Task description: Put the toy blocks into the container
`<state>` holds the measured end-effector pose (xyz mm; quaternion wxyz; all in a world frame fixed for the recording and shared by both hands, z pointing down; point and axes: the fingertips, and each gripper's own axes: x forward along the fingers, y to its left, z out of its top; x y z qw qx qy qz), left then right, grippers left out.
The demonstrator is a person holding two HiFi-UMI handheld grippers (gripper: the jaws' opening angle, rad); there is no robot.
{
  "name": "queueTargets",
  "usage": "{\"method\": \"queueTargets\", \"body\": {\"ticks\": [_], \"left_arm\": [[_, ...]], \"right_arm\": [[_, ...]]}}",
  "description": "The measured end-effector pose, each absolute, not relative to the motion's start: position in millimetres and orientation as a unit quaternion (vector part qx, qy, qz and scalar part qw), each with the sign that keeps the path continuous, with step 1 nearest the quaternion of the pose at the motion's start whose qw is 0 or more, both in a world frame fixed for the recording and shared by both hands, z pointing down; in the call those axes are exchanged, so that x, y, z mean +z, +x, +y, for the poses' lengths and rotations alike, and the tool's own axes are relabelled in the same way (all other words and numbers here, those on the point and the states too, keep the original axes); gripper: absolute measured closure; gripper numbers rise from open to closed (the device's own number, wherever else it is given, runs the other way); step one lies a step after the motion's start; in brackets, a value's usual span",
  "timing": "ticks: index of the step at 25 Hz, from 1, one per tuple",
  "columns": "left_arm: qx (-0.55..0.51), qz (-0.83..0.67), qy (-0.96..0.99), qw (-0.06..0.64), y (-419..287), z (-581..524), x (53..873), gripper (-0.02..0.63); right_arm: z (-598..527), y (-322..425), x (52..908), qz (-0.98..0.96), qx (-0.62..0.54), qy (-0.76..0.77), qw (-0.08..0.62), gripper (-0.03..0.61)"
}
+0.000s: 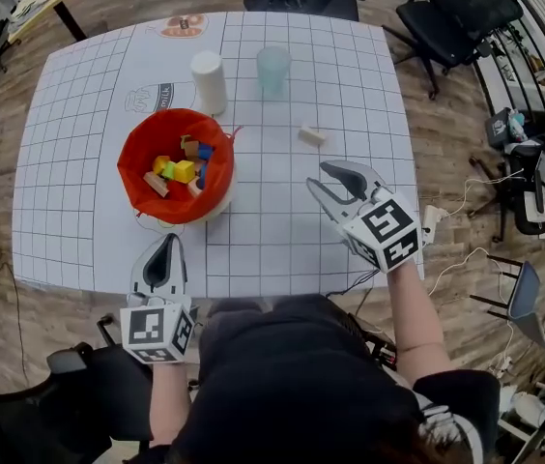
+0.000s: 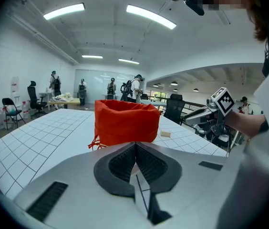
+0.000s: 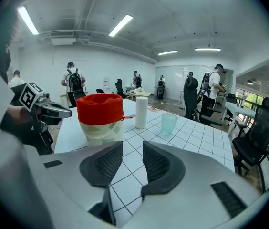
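Toy blocks (image 1: 184,169): several, in yellow, blue, green and plain wood, lie heaped inside the container (image 1: 132,158), a round tub with a red fabric lining folded over its rim. It stands left of centre in the head view, on the table (image 1: 79,162), which is covered by a white cloth with a grid of squares.

One loose block (image 1: 312,135), pale wood, lies on the cloth to the upper right of the container and well apart from it.

Left gripper (image 1: 170,241): lower left of the head view, at the near edge of the table, below the container. Its own view shows the jaws together, pads meeting, nothing between them. That view looks at the red container straight ahead, with the loose block to its right.

Right gripper (image 1: 317,176): right of centre in the head view, below the loose block, near it and not touching it. Its own view shows the jaws apart, with only gridded cloth in the gap and no block gripped.

Other items: a white cylinder (image 1: 209,82) stands upright just above the container; a pale green translucent cup (image 1: 273,67) stands upright to its right. Both are apart from the blocks
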<state>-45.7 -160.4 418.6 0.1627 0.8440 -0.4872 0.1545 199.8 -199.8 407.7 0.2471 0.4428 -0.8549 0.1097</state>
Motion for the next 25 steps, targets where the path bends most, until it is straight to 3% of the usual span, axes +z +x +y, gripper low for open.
{"method": "queueTargets", "body": {"ticks": [16,25], "left_arm": [[0.179,-0.594,0.763,0.179,-61.2,-178.4,445.5,0.588],[0.212,-0.629,0.722,0.195,-65.6,-169.1,460.1,0.588]], "right_arm": [[-281.5,257.1,486.2,-0.824,0.084,0.452,0.331,0.407],[-311.2,257.0,524.9,-0.822,0.068,0.451,0.34,0.399]]}}
